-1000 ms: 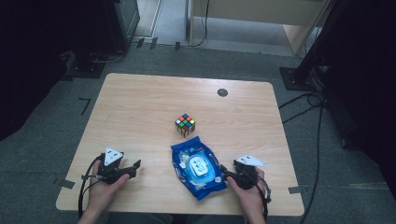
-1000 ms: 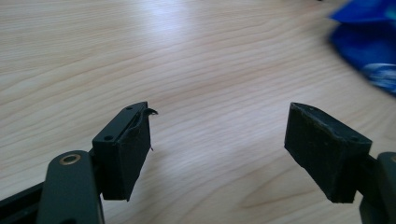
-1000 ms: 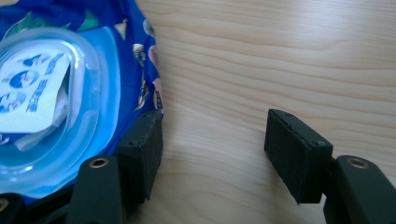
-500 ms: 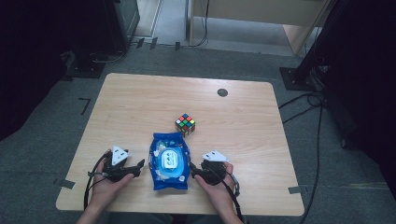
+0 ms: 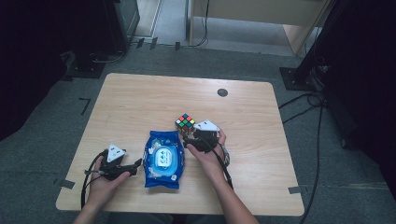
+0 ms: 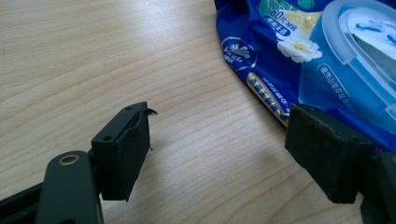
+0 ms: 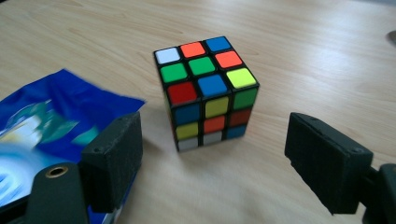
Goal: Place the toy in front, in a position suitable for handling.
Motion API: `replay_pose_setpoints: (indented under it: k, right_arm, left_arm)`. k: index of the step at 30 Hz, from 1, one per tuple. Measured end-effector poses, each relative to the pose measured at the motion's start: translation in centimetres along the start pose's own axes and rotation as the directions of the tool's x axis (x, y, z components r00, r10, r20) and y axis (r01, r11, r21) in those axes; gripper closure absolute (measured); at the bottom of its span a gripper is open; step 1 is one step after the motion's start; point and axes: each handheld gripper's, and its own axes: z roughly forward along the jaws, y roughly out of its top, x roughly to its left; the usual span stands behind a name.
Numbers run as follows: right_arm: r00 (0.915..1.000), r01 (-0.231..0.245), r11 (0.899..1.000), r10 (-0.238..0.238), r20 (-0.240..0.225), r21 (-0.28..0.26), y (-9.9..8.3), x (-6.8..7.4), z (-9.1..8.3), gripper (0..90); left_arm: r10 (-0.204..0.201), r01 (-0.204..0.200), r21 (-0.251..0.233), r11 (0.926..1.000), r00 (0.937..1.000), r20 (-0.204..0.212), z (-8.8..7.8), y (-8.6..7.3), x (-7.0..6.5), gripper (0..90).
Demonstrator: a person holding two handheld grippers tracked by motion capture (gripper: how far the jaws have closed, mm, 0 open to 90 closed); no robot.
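A scrambled puzzle cube [image 5: 185, 123] [image 7: 208, 91] stands on the wooden table [image 5: 140, 98], just beyond my right gripper [image 5: 189, 140] [image 7: 215, 163]. That gripper is open, jaws wide, with the cube ahead of them and nothing between them. A blue wet-wipes pack [image 5: 162, 157] [image 6: 322, 60] [image 7: 51, 126] with a pale plastic lid lies flat near the front edge. My left gripper [image 5: 135, 165] [image 6: 219, 154] is open at the pack's left side, its right jaw close against the pack's edge.
A round dark cable hole [image 5: 222, 92] sits near the table's far edge. Cables [image 5: 303, 107] and dark stands [image 5: 299, 70] lie on the grey floor at the right and back. Bare tabletop stretches across the left, far and right parts.
The wipes pack has slid left across the table. My right gripper has let go of it and moved forward to the cube. The left gripper stayed near the pack's left side.
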Motion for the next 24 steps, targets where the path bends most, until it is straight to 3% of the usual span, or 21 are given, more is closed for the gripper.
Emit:
replay_pose_setpoints:
  k: [2, 4, 6, 10, 11, 13, 17, 21, 24]
  right_arm:
    - [0.9996, -0.020, 1.000, 0.021, -0.018, 0.013, 0.4, -0.2, 1.2, 19.0]
    - [0.9998, -0.009, 1.000, 0.009, -0.019, 0.007, 0.8, -0.1, 2.3, 19.8]
    - [0.9999, -0.001, 0.999, 0.002, -0.010, 0.033, 0.9, -0.1, 3.4, 21.0]
    - [0.9996, 0.009, 0.998, -0.007, -0.028, 0.057, 0.7, -0.1, 4.6, 34.5]
    - [0.9996, 0.028, 0.998, -0.027, -0.011, 0.062, 0.8, -0.1, 4.4, 34.6]
    - [0.9997, 0.023, 0.998, -0.022, -0.008, 0.065, 0.8, -0.2, 4.3, 34.6]
    - [0.9994, -0.019, 0.996, 0.016, 0.031, 0.083, 0.4, -1.5, 3.1, 34.6]
    - [0.9954, 0.004, 0.997, -0.011, 0.095, 0.075, -0.8, -2.6, 0.6, 34.6]
    - [0.9881, -0.019, 0.997, 0.009, 0.154, 0.068, -1.8, -3.6, -1.3, 34.6]
  left_arm:
    - [0.010, -0.010, 0.002, 0.9999, 0.9999, -0.003, 0.1, 0.0, -0.2, 21.9]
    - [0.022, -0.022, 0.006, 0.9997, 0.9998, 0.001, 0.1, 0.0, -0.3, 21.9]
    - [0.021, -0.021, 0.006, 0.9998, 0.9998, 0.008, 0.1, 0.0, -0.3, 21.9]
    - [0.006, -0.006, 0.003, 1.0000, 0.9997, 0.025, 0.1, 0.0, -0.1, 22.0]
    - [0.002, -0.002, 0.002, 1.0000, 0.9996, 0.027, 0.1, -0.1, 0.0, 21.9]
    - [-0.001, 0.001, 0.004, 1.0000, 0.9996, 0.028, 0.1, -0.1, 0.0, 22.0]
    - [0.000, 0.000, 0.009, 1.0000, 0.9996, 0.029, 0.1, 0.0, 0.0, 22.0]
    - [-0.001, 0.000, 0.012, 0.9999, 0.9994, 0.035, 0.2, 0.0, 0.0, 22.0]
    - [0.003, -0.003, 0.017, 0.9998, 0.9994, 0.035, 0.3, 0.1, 0.0, 22.0]
